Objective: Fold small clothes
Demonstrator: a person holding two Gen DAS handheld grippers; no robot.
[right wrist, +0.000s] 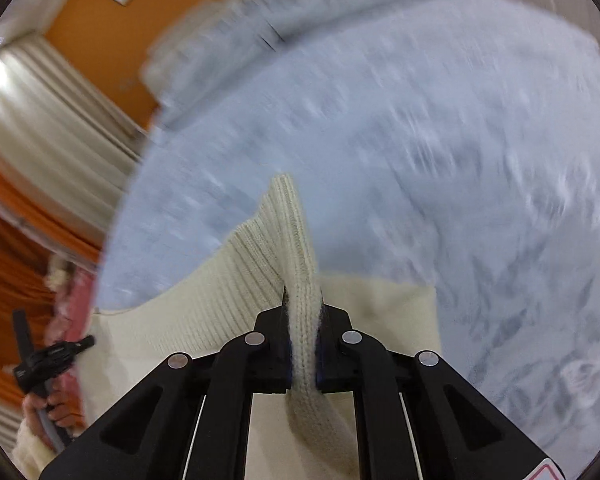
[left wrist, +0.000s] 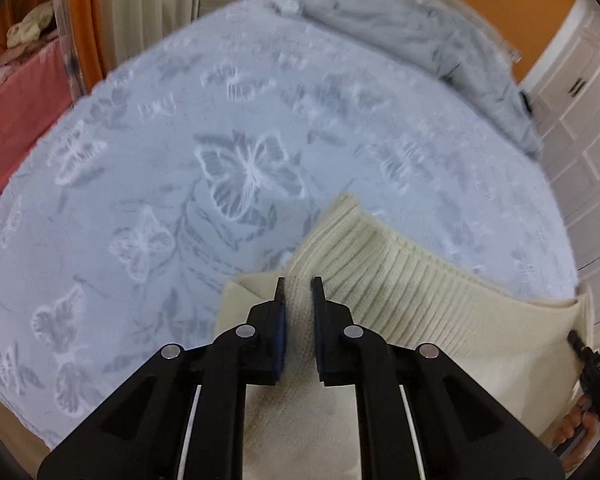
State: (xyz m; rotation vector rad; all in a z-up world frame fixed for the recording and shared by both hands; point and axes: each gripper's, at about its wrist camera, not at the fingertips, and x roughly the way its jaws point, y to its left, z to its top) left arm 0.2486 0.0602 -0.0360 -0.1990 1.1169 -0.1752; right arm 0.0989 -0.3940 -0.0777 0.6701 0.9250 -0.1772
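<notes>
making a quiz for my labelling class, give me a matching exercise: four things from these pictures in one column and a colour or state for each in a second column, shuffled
Things
1. sweater
2. bedspread
3. wall
4. right gripper

Colour or state
A. orange
B. shut on knit fabric
C. cream, ribbed
D. pale blue with butterflies

Pairs: 1-C, 2-D, 3-A, 4-B
</notes>
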